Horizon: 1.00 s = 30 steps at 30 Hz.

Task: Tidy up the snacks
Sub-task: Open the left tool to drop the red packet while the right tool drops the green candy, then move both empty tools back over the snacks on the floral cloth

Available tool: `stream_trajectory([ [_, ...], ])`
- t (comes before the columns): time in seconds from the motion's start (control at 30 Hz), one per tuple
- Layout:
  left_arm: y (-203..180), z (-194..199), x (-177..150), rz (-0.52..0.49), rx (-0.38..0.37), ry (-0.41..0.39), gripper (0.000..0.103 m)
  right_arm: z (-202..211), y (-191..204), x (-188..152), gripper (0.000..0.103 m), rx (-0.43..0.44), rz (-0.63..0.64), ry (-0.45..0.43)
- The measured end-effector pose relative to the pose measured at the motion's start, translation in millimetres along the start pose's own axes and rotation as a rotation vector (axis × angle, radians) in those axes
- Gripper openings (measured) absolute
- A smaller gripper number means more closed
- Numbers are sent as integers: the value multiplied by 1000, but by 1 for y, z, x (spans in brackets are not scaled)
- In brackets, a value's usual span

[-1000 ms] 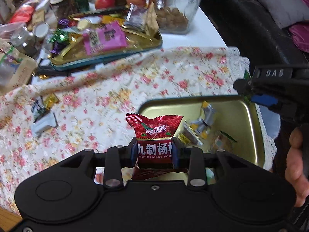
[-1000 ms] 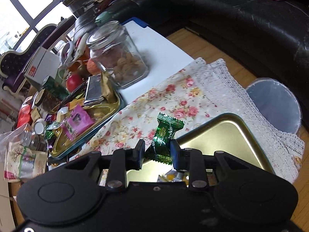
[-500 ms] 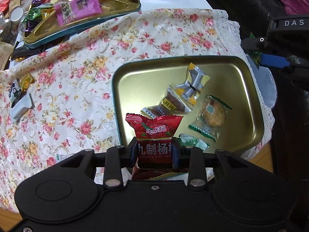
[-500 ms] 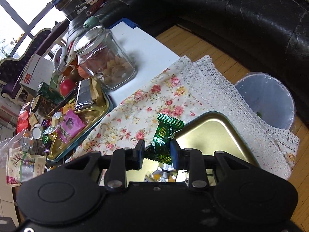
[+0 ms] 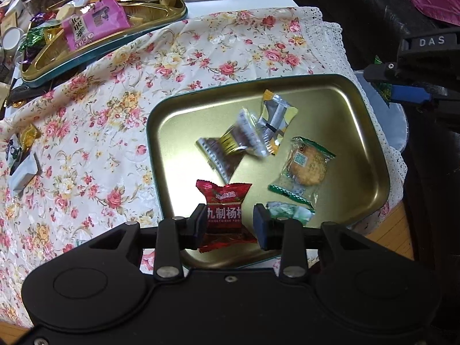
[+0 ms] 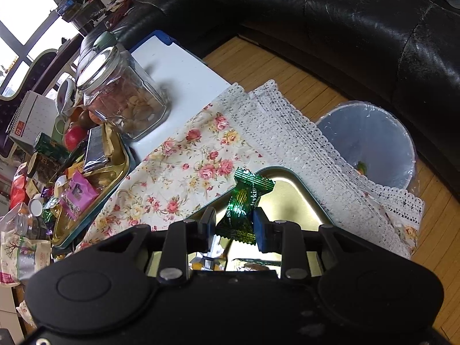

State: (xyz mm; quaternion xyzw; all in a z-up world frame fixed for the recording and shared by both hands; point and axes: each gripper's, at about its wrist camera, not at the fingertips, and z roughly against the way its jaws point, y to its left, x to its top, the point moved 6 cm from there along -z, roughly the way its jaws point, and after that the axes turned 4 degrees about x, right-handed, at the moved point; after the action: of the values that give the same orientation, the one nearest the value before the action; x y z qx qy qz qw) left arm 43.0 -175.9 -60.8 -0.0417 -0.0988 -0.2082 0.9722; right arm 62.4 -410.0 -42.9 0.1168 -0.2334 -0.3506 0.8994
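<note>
left hand-held gripper (image 5: 230,224): released, red snack packet (image 5: 225,210) loose between its jaws, over the gold tray (image 5: 373,149)
right hand-held gripper (image 6: 234,227): grasping green candy (image 6: 243,204) above the tray's corner

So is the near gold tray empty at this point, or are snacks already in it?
Not empty. The gold tray already holds several wrapped snacks, among them a cracker packet and a silver-yellow candy.

Bright daylight from blown-out windows (image 6: 17,26), glare on the gold tray (image 5: 330,97), fisheye-bent edges.
</note>
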Motion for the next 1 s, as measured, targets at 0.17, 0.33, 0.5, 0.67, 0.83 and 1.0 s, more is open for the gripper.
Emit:
stream_trajectory([
  [0.17, 9, -3, 0, 43, 19, 28, 44, -3, -4, -1, 30, -11, 2, 10],
  [0.33, 19, -7, -1, 66, 87, 43, 44, -14, -9, -7, 30, -45, 14, 46],
  [0.5, 25, -8, -2, 96, 71, 62, 44, -20, -14, -11, 31, -70, 21, 70],
  [0.67, 25, -7, -1, 105, 68, 66, 44, -20, -16, -11, 32, -77, 13, 77],
  [0.83, 24, -9, -1, 104, 63, 73, 44, -19, -15, -10, 32, -78, -6, 76],
  [1.0, 23, -12, -4, 93, 83, 80, 44, -14, -10, -9, 32, -58, -11, 69],
])
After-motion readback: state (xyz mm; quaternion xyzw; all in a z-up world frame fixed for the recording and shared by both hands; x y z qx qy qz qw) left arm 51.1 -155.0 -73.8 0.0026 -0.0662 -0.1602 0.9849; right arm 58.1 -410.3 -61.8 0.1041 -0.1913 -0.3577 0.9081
